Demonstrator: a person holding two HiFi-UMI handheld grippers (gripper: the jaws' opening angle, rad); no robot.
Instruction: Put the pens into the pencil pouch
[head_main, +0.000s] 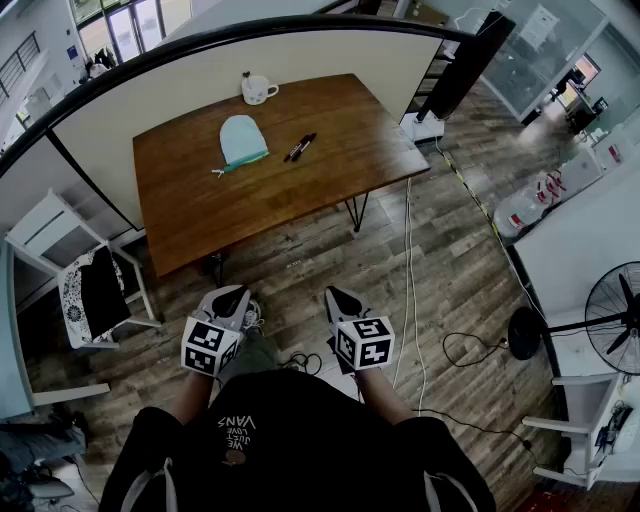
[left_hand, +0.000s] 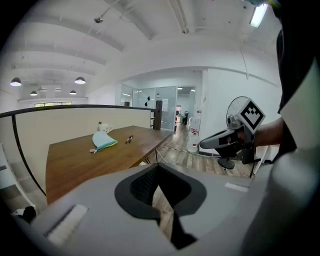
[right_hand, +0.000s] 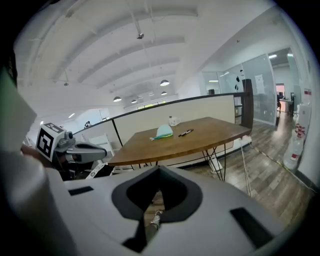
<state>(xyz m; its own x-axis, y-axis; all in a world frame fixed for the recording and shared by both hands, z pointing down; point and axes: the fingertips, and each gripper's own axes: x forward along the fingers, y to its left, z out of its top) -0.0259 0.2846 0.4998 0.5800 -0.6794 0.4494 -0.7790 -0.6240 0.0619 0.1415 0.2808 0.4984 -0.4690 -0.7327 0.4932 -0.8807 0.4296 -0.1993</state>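
As seen overhead, pens (head_main: 300, 147) nr pouch (head_main: 242, 140).

The pens (head_main: 300, 147) look too small to count, and the fan (head_main: 614, 312) is cut off at right

The table (head_main: 250, 195) is brown wood, smooth with a soft sheen, on thin black metal legs (head_main: 358, 212). The pencil pouch (head_main: 242, 140) looks like matt pale-teal cloth. The mug (head_main: 257, 90) is glossy white ceramic. The pens (head_main: 299, 147) look like dark plastic. The floor (head_main: 450, 290) is matt, grainy grey-brown planking. The left gripper (head_main: 232, 293) and right gripper (head_main: 338, 296) have matt grey plastic shells.
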